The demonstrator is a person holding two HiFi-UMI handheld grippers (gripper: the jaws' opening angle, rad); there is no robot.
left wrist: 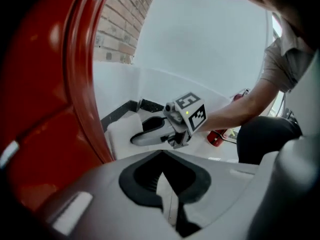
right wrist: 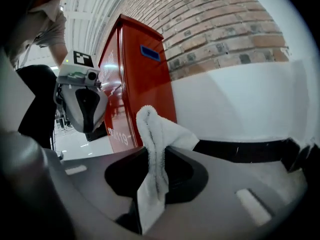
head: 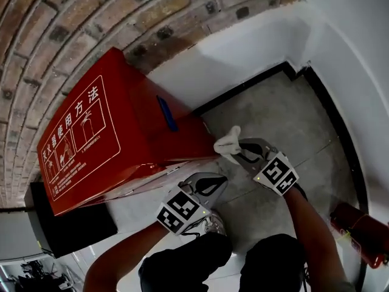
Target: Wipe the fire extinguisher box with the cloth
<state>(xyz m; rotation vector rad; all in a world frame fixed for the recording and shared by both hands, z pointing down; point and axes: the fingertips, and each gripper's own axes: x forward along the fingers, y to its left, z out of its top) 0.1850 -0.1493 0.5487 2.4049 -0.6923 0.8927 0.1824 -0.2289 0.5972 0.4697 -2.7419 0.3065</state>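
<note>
Head view has my right gripper (head: 242,152) clamped on the white cloth (head: 229,141), low beside the red box (head: 97,132), near its bottom corner. My left gripper (head: 209,186) sits close alongside, jaws together with nothing between them. The box stands against the brick wall (head: 73,29).

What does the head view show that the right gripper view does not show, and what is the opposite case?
Only the head view: a red extinguisher lying on the floor at the right, the person's knees, and the marker cube of the right tongs. Only the right gripper view: the ceiling, a grey sleeve, and the digits 119 low on the fire extinguisher box. Both: the red box with its blue slot, the brick wall, the left tongs, and the white cloth pinched in the right tongs.
</note>
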